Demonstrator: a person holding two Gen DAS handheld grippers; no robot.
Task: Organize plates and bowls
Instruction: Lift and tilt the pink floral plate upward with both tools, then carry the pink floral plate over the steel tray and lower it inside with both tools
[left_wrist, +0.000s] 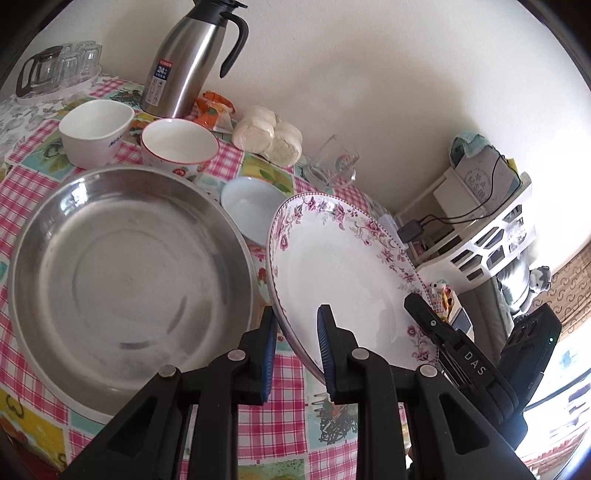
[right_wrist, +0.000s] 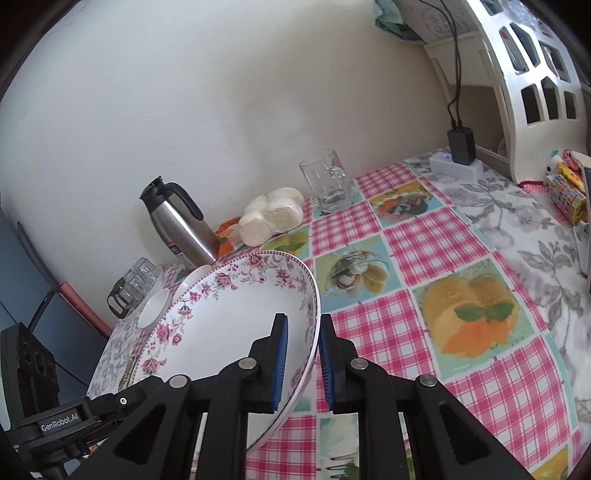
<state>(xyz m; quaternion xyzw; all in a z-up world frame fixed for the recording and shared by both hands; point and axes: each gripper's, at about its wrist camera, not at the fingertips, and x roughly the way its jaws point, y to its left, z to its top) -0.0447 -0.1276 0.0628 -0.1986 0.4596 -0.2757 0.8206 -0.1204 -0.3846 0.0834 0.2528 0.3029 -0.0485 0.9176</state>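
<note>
Cream wall behind a tabletop with a pink-check fruit cloth; right half is mostly bare cloth, a white shelf unit at its far edge. The flowered plate is tilted up off the cloth, rim between both tools: left tool and right tool each part open astride opposite edges, whether the pads press I cannot tell. Left of it sits a steel basin, nearly touching the plate, with three bowls, a flask, buns and a glass mug along the wall.
</note>
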